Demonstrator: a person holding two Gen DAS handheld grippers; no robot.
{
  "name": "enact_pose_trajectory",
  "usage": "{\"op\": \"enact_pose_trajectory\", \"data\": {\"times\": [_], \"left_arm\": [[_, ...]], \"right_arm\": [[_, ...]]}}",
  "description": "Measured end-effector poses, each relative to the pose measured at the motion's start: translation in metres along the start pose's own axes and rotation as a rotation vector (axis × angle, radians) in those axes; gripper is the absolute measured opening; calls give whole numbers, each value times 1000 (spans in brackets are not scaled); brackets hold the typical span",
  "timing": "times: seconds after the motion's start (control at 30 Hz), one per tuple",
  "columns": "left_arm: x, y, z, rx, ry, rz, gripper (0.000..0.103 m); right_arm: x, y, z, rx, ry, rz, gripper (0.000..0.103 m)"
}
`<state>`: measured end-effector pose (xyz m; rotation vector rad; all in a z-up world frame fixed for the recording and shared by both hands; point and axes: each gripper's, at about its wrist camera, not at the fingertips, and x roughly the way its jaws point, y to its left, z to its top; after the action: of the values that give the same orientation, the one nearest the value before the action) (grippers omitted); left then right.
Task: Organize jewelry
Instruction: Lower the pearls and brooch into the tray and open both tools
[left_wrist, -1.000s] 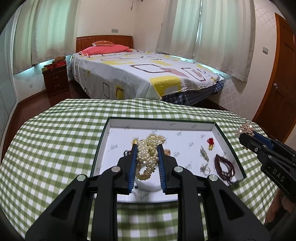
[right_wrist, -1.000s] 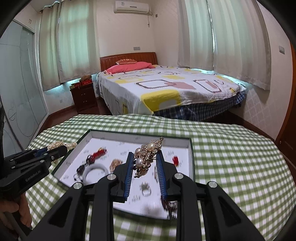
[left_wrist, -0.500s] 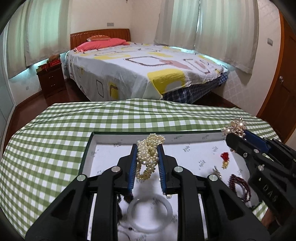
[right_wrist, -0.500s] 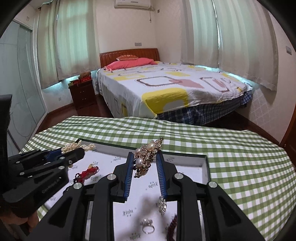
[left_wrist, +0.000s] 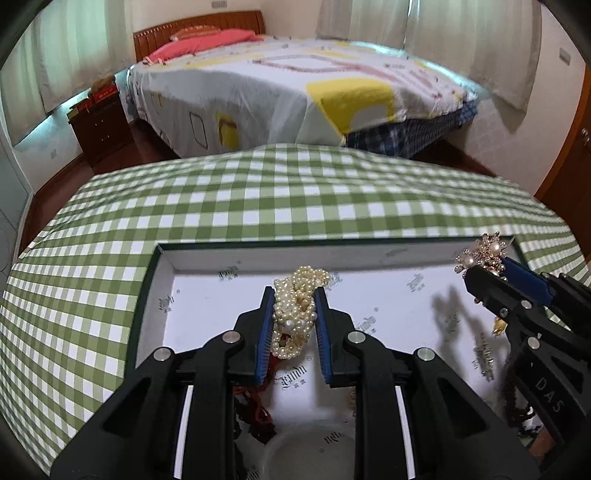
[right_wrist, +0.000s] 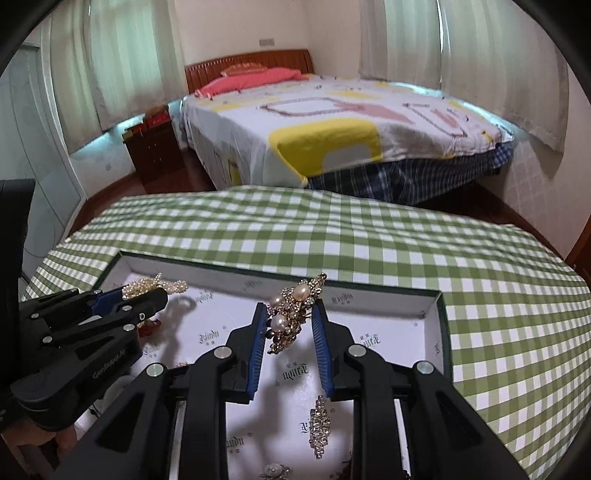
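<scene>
Both grippers hung above the tray (left_wrist: 159, 280), the left gripper (left_wrist: 294, 295) clamping a pearl necklace (left_wrist: 295, 310), the right gripper (right_wrist: 290, 314) a pearl brooch (right_wrist: 291, 312); setting each down seemed next.

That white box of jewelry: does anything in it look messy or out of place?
Nothing looks broken. The white shallow box holds loose pieces scattered unsorted, like a rhinestone strip, while each tool holds one: cream pearl strand and gold pearl brooch.

Bunched white pearl necklace (left_wrist: 295, 314) held aloft over white-lined tray (left_wrist: 369, 258), gold pearl-studded brooch (right_wrist: 293, 310) likewise raised — crystal clip (right_wrist: 319, 424) lying flat on tray floor
</scene>
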<state>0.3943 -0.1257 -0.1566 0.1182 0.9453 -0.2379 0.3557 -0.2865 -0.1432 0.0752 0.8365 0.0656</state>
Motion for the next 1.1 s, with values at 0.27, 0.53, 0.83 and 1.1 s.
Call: {"op": "enact_pose_trajectory", "data": {"times": [0.27, 0.53, 0.83, 1.1], "left_arm": [[10, -4, 1, 4, 37, 0, 21], [15, -5, -2, 3, 57, -10, 21], [15, -6, -2, -1, 60, -19, 45], [8, -2, -3, -19, 31, -11, 75]], "right_arm": [[17, -2, -6, 2, 87, -14, 26], [23, -3, -8, 7, 114, -12, 26], [24, -3, -6, 7, 117, -17, 35], [14, -2, -7, -13, 71, -55, 63]]}}
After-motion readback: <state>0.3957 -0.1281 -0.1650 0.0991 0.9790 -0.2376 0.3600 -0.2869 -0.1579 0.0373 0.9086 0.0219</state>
